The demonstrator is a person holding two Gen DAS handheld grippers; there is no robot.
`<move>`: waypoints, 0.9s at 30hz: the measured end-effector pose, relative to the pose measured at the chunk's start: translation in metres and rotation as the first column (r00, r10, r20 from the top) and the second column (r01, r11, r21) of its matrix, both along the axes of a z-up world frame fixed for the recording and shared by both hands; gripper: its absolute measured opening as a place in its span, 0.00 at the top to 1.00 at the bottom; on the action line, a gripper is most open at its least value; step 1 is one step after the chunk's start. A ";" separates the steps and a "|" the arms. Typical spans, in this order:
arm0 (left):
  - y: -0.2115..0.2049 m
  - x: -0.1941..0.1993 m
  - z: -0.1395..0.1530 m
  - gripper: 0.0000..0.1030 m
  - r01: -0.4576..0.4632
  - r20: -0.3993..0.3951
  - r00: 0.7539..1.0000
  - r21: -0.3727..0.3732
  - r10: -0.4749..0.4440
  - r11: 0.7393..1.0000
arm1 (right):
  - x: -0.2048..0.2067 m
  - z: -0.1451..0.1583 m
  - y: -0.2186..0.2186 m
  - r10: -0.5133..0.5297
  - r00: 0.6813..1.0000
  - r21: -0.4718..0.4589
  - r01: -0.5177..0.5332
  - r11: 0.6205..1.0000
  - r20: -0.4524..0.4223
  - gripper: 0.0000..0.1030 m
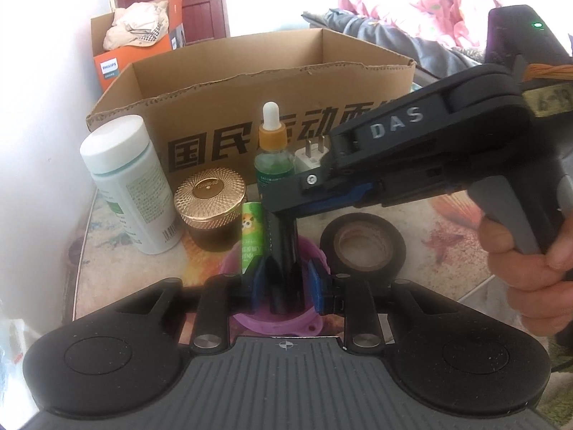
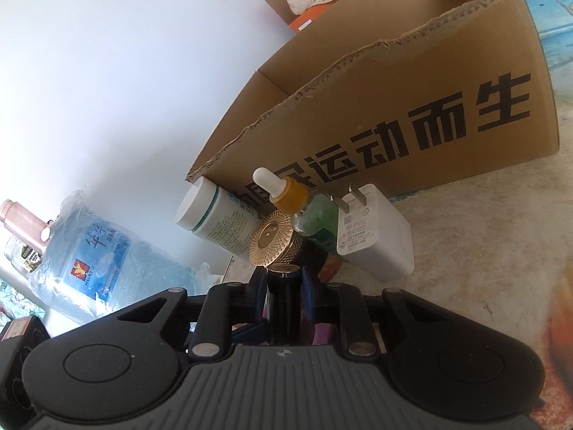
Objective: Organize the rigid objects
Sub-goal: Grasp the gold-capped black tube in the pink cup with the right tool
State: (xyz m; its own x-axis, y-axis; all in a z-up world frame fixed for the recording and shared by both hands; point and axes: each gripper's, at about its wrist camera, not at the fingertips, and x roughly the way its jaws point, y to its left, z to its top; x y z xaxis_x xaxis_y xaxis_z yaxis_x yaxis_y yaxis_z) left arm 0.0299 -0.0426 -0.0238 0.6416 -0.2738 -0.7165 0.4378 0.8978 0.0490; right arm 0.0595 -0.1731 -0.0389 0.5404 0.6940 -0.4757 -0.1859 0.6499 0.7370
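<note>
A purple cup point(image 1: 279, 319) stands on the table between my left gripper's point(image 1: 286, 286) blue-padded fingers, which appear closed on its rim. A black tube point(image 1: 283, 243) and a green stick point(image 1: 252, 236) stand in the cup. My right gripper point(image 1: 283, 211) reaches in from the right and is shut on the black tube's top; the right wrist view shows the tube point(image 2: 284, 297) between its pads. Behind stand a white bottle point(image 1: 129, 182), a gold-lidded jar point(image 1: 211, 211), a green dropper bottle point(image 1: 274, 147), a white charger point(image 2: 372, 236) and a black tape roll point(image 1: 363, 247).
An open cardboard box point(image 1: 250, 82) with black lettering stands behind the items. An orange box point(image 1: 139, 43) with cloth sits at the back left by the white wall. A large water jug point(image 2: 96, 261) lies left of the table. Bedding point(image 1: 429, 14) is at the back right.
</note>
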 end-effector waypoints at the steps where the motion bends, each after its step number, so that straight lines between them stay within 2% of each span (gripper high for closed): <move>1: 0.000 0.000 0.000 0.75 -0.001 0.001 1.000 0.003 0.001 1.000 | -0.002 0.001 -0.001 0.001 1.000 -0.001 -0.001 1.000 0.003 0.78; 9: -0.003 -0.002 -0.002 0.79 -0.007 0.027 1.000 0.035 0.006 0.999 | -0.015 0.007 -0.005 0.005 1.000 0.006 -0.005 1.000 0.020 0.80; 20: -0.002 -0.005 -0.004 0.79 -0.004 0.048 0.999 0.039 0.002 0.999 | -0.004 -0.006 -0.001 -0.039 0.999 0.006 0.039 0.999 -0.028 0.76; 27: -0.001 -0.008 -0.005 0.79 0.014 0.057 0.998 0.032 -0.016 0.999 | 0.004 -0.019 0.002 -0.053 0.996 0.038 0.056 0.998 -0.071 0.73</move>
